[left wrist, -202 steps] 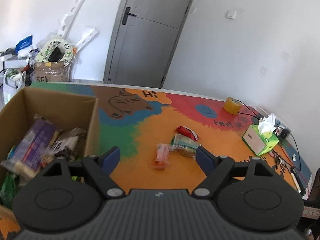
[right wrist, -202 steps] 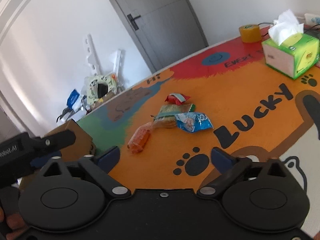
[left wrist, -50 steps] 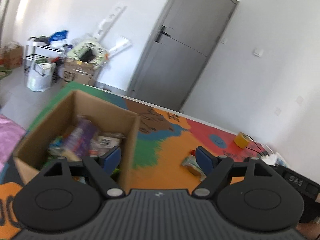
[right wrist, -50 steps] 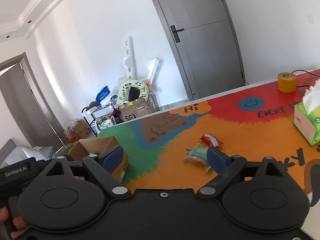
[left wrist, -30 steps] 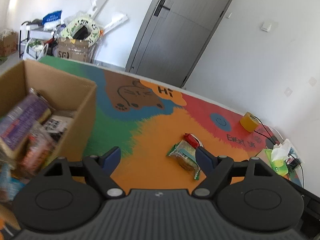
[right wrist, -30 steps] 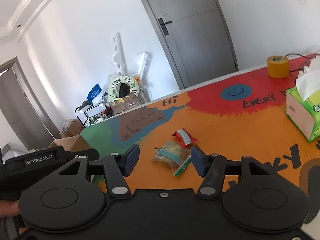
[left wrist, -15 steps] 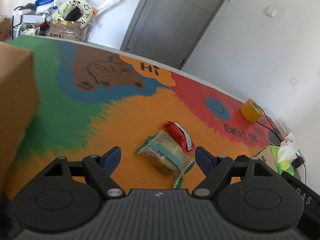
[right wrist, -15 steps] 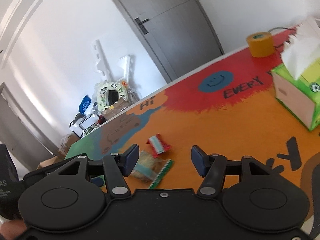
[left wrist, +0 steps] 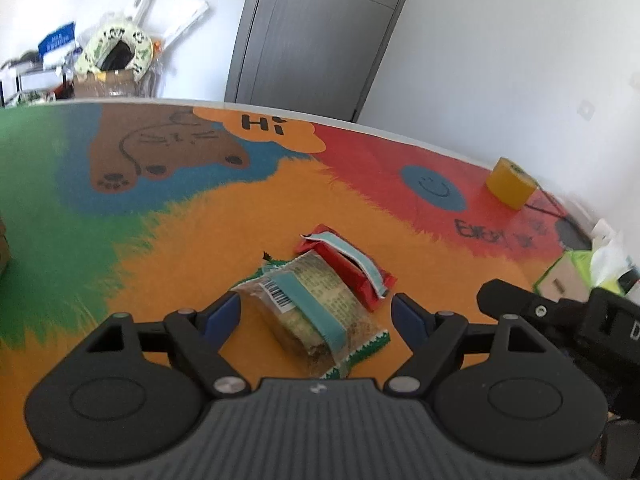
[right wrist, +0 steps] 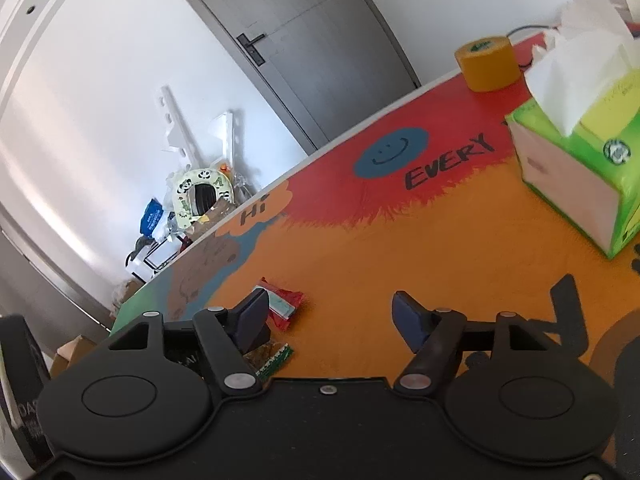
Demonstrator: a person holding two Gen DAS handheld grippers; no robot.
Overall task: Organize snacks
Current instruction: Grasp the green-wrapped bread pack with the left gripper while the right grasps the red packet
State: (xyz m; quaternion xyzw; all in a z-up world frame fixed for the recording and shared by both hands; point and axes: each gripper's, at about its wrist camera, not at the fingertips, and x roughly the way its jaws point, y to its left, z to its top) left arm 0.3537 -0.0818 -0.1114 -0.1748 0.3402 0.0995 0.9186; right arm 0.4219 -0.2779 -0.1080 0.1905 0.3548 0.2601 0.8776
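A clear snack pack with a teal band and green edges (left wrist: pixel 316 308) lies on the orange part of the table mat, between the fingers of my open left gripper (left wrist: pixel 316 314), which is empty. A red snack packet (left wrist: pixel 346 266) lies against its far side. In the right wrist view the red packet (right wrist: pixel 282 304) and a corner of the green-edged pack (right wrist: pixel 270 362) show beside the left finger. My right gripper (right wrist: pixel 330 318) is open and empty over bare orange mat, right of the snacks.
A green tissue box (right wrist: pixel 580 176) stands at the right, also in the left wrist view (left wrist: pixel 576 270). A yellow tape roll (left wrist: pixel 512 184) sits at the far edge with cables. The cardboard box's edge (left wrist: pixel 3 248) is far left. The right gripper's body (left wrist: pixel 560 316) is close on the right.
My left gripper has swung from the cardboard box to the snacks and come down around the green-edged pack. My right gripper has dropped lower and moved right of the snacks.
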